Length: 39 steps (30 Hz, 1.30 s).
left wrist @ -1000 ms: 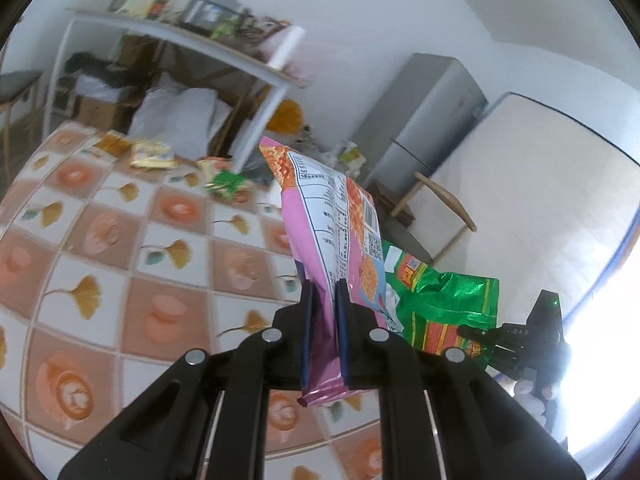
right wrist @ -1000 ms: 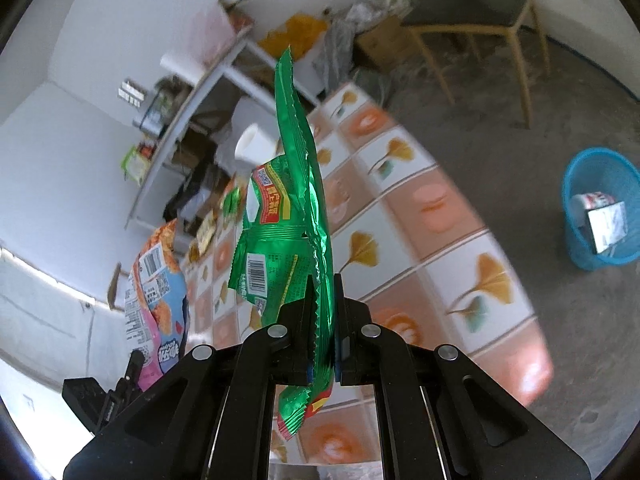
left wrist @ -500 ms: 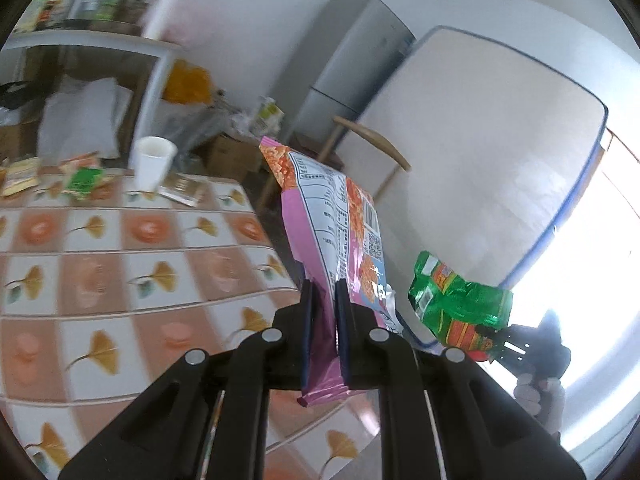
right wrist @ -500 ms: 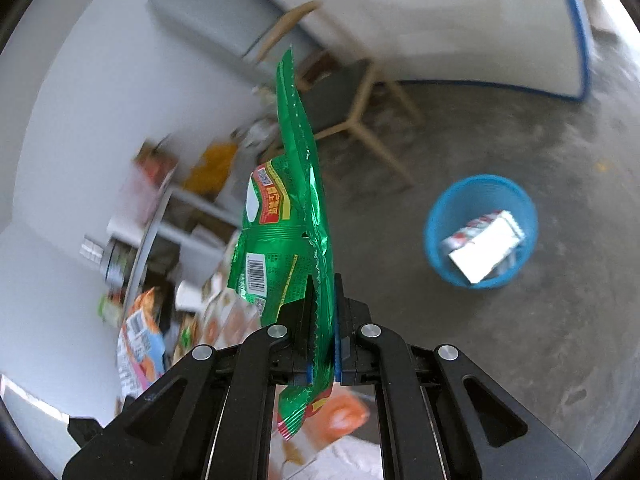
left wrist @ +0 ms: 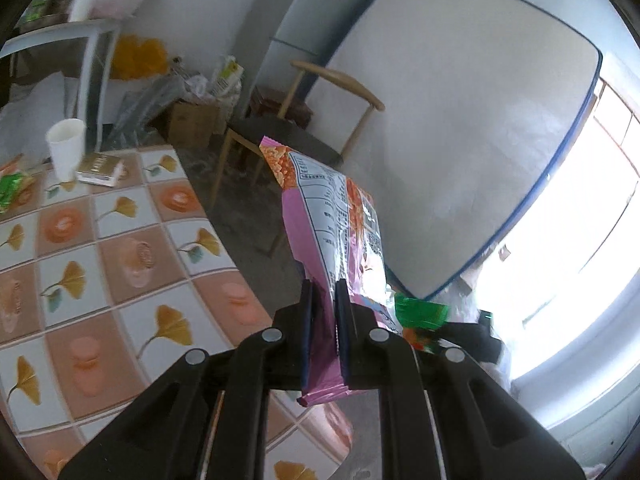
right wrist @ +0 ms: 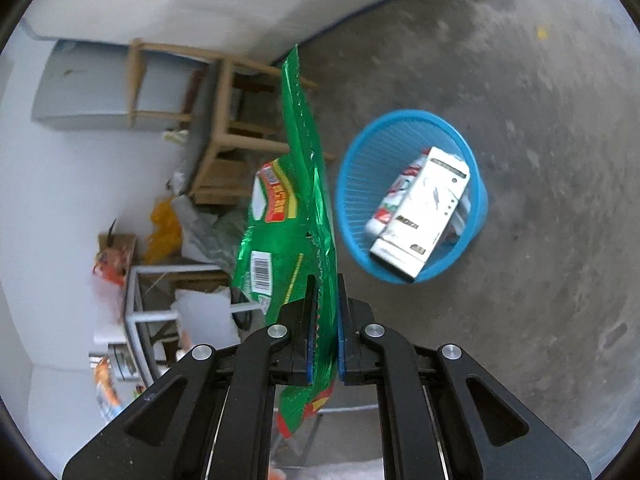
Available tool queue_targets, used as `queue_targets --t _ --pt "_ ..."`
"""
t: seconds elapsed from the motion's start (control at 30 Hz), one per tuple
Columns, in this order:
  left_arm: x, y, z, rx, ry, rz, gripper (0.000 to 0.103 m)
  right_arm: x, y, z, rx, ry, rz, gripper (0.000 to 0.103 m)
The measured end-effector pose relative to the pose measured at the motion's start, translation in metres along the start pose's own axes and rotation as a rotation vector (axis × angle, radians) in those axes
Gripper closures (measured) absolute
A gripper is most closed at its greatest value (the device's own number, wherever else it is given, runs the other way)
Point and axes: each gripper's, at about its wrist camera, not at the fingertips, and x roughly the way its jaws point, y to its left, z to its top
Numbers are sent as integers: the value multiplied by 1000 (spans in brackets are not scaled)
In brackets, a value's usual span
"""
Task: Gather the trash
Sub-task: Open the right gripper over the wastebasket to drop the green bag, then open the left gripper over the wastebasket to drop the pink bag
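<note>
The right gripper [left wrist: 460,336] is showing only as a dark blur behind the crinkly pink snack bag [left wrist: 332,248] that the left gripper [left wrist: 323,328] is clamping by its lower edge, past the edge of the tiled-pattern table [left wrist: 120,248]. The right gripper [right wrist: 324,332] is pinching a glossy green foil wrapper [right wrist: 292,216], now hanging over bare concrete floor beside the ribbed blue plastic basket [right wrist: 356,184], which is holding a white carton [right wrist: 424,216]. Compared with a second ago, the basket is looming larger and more central, while the table is sliding out of the right view.

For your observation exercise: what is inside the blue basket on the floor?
In the blue basket lies a white carton, leaning against the wall, with a red-and-white package beside and partly beneath it. Whatever lies at the bottom under the carton is covered.
</note>
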Motion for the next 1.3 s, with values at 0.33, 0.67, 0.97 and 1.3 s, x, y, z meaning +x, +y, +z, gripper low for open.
queue_targets --t 0.33,0.67,0.97,1.3 --pt "60 -18 9 65 99 4 93 93 -61 50 100 55 -130 49" --pt "166 -53 12 59 332 -54 92 46 -74 48 18 -43 -270 40" --pt "337 -80 -17 -82 561 -63 89 -6 -91 19 -11 -113 -234 40" --pt "409 -65 -55 -235 703 -35 59 -38 -102 2 -56 -135 -299 40"
